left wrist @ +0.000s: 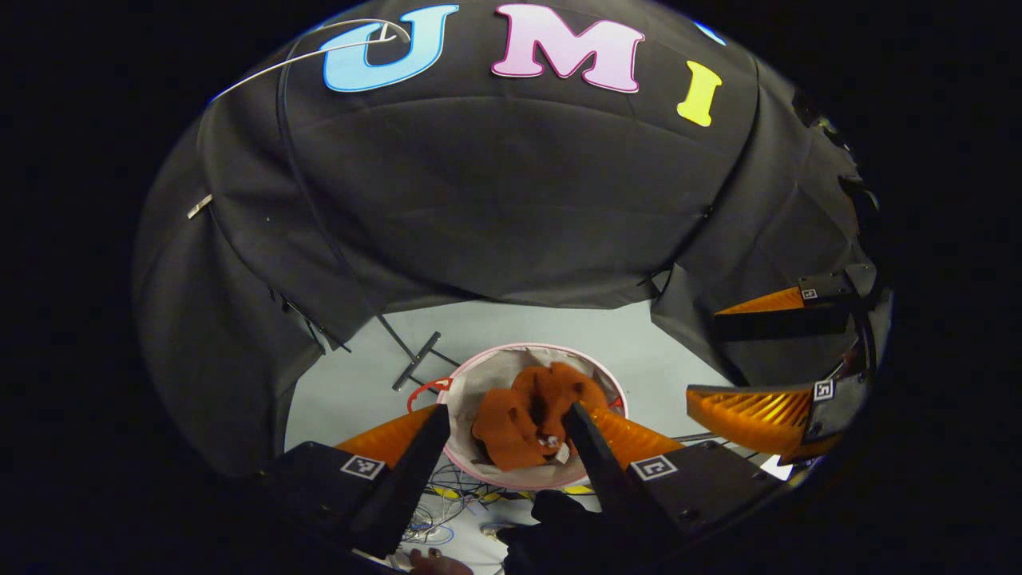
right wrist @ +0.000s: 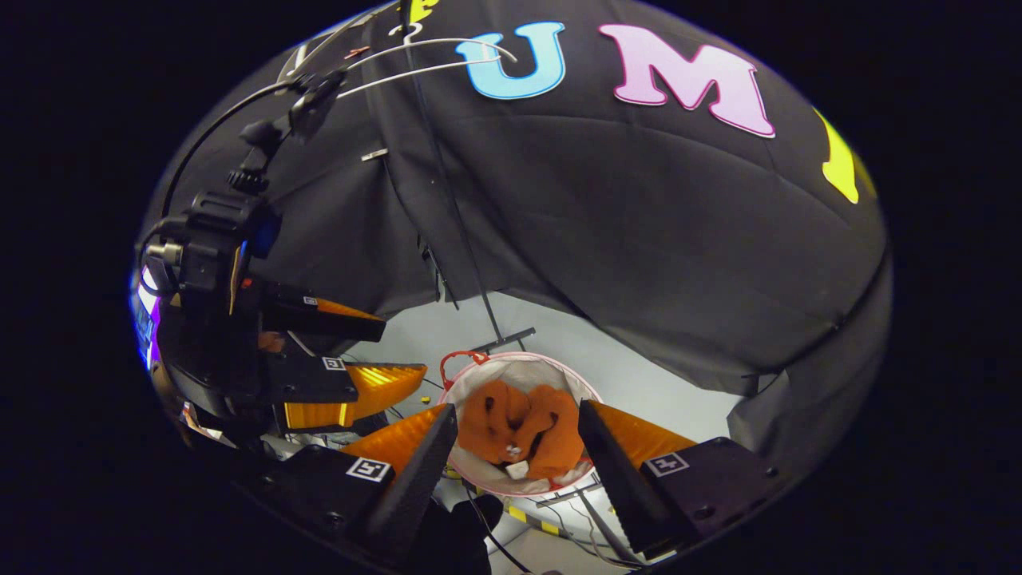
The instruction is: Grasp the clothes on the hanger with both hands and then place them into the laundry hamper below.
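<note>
Hovering both grippers, left gripper (left wrist: 505, 419) and right gripper (right wrist: 517, 419), spread wide and empty above the hamper (left wrist: 533, 479), I judge the orange clothes (left wrist: 527, 415) delivered, next withdrawing.

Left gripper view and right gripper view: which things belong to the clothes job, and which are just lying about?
Job:
orange garment, in the hamper
hamper
hanger, bare
left claw, open
right claw, open

Lying about:
loose cables on the floor
metal stand foot
</note>
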Action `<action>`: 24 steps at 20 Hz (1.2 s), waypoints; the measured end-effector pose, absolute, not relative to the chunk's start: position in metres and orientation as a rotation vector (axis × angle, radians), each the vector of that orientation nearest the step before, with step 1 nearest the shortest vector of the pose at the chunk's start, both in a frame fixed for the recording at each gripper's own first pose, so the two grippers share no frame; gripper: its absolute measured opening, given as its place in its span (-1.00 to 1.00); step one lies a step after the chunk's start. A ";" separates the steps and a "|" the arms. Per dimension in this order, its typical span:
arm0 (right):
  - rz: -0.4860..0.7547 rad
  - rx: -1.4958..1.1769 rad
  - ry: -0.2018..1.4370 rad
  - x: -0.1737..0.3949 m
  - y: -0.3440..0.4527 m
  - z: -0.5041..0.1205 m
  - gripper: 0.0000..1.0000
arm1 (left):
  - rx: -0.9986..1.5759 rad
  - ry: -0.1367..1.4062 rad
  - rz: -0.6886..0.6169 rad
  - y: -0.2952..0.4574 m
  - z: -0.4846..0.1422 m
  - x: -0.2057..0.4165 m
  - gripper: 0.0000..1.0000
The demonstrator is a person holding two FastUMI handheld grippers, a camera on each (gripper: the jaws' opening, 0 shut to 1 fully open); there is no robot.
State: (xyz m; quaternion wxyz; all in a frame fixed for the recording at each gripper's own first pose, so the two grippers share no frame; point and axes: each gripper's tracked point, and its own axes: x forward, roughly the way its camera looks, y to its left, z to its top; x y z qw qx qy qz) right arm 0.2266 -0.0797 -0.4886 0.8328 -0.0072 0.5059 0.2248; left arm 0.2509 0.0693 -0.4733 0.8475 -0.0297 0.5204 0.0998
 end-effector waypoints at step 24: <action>0.393 0.020 0.891 0.140 -0.024 -0.400 0.99 | -0.017 0.918 0.081 0.050 -0.389 0.155 0.92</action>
